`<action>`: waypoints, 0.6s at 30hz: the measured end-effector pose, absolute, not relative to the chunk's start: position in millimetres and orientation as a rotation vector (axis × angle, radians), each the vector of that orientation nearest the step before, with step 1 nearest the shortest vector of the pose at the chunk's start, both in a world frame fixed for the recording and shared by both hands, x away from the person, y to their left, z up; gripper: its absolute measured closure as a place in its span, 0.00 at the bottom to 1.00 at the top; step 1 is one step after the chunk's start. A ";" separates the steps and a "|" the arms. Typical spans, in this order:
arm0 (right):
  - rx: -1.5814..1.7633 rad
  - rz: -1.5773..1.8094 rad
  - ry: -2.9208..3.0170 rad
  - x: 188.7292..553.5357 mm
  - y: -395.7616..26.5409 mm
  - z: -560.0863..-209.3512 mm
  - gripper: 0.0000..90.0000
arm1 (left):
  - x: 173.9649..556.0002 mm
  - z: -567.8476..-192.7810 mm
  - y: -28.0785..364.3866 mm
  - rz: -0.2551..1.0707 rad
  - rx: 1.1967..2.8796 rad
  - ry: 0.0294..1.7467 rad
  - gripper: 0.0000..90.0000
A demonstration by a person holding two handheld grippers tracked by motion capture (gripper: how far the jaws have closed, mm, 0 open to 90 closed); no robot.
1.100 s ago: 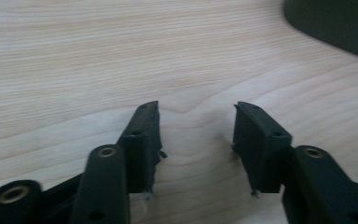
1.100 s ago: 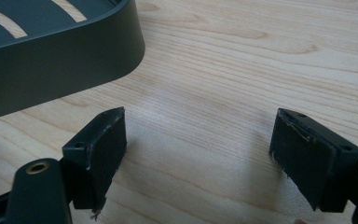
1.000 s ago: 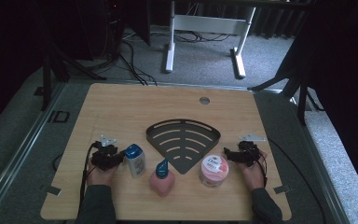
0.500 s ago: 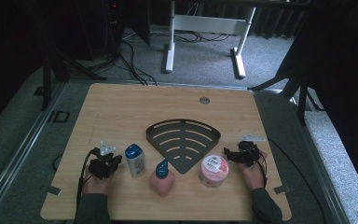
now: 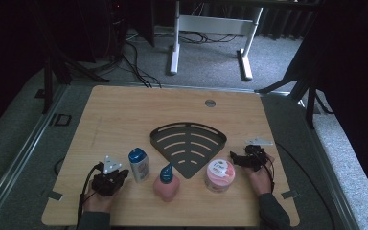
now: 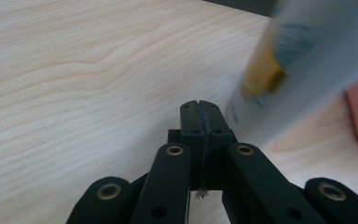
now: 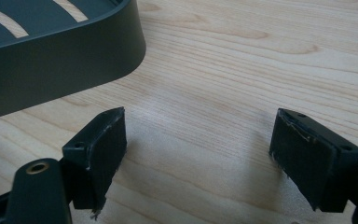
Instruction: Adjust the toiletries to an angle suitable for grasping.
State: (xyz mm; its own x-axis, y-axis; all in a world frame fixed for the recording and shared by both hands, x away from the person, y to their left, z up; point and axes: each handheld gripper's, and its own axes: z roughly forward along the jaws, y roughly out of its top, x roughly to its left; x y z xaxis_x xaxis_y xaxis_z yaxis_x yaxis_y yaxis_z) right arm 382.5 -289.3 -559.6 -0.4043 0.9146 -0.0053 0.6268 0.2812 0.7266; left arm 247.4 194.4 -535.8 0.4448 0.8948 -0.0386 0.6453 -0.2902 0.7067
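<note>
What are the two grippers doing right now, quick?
Left gripper: shut, holding nothing, beside the white bottle.
Right gripper: open, empty.

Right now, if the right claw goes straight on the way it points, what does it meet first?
Probably bare wooden table: the right claw stands open with only wood between and ahead of its pads. The dark slotted fan-shaped metal tray lies just left of that line, so it might graze it.

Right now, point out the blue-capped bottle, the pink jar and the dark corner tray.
blue-capped bottle [image 5: 139, 165], high view, on its white body below the cap.
pink jar [image 5: 220, 175], high view, on its lid.
dark corner tray [image 5: 188, 128], high view, on its curved back rim.
</note>
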 end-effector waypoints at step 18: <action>1.384 0.914 2.133 382.5 -289.3 -559.6 0.20 | 222.7 -537.5 169.2 0.422 2.106 1.111 1.00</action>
State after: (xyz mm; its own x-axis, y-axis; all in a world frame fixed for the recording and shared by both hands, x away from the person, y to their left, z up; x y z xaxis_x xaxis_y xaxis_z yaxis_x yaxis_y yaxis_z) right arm 382.5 -289.3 -559.6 -0.4052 0.9142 -0.0055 0.6266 0.2821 0.7265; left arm 222.7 169.2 -537.5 0.5775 0.8155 -0.0380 0.5842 -0.3802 0.7171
